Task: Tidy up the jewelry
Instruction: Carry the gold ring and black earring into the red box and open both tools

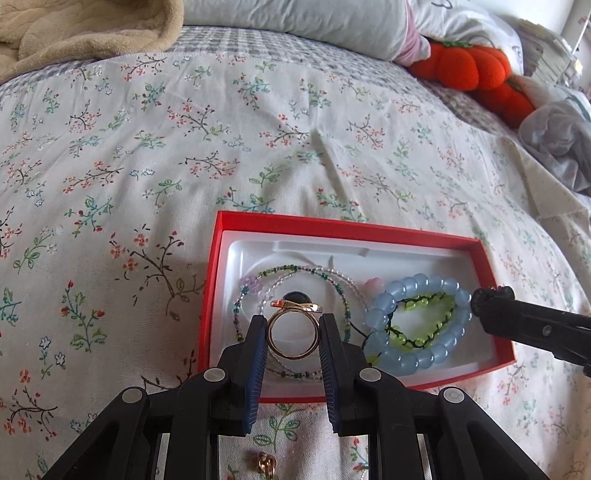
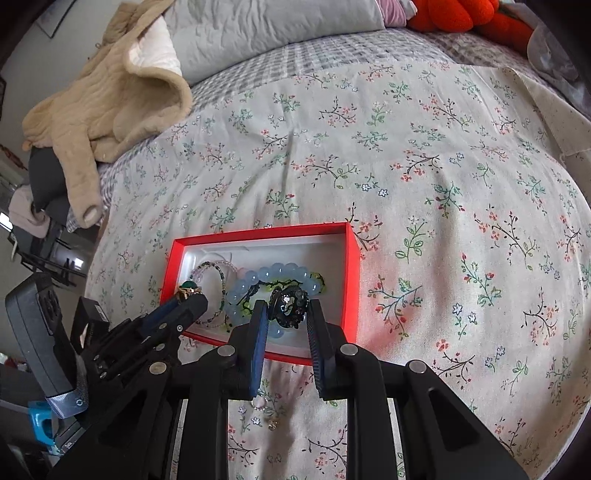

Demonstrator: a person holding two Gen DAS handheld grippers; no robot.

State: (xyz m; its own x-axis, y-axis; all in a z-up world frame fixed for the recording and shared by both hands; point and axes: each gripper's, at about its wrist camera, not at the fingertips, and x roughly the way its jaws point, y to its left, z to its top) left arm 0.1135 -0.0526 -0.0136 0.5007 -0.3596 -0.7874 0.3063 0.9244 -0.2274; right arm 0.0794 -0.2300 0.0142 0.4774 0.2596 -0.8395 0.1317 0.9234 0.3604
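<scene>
A red jewelry box point(image 1: 347, 228) point(image 2: 352, 266) with a white liner lies on the floral bedspread. Inside it are a pale blue bead bracelet point(image 1: 413, 295) point(image 2: 273, 271), a green bead bracelet point(image 1: 421, 328) and thin seed-bead strands point(image 1: 295, 271) point(image 2: 210, 267). My left gripper point(image 1: 293, 325) point(image 2: 190, 295) is shut on a gold ring with a dark green stone point(image 1: 293, 330) point(image 2: 189, 287), held over the box's left part. My right gripper point(image 2: 288, 312) point(image 1: 491, 297) is shut on a black ornate ring point(image 2: 289, 306) point(image 1: 491, 295) above the box's right part.
Small loose jewelry pieces lie on the bedspread just in front of the box point(image 1: 266, 464) point(image 2: 272, 424). A beige fleece garment point(image 2: 110, 107) point(image 1: 81, 29) sits at the back left, with grey pillows point(image 1: 295, 22) and an orange plush point(image 1: 476, 70) at the back right.
</scene>
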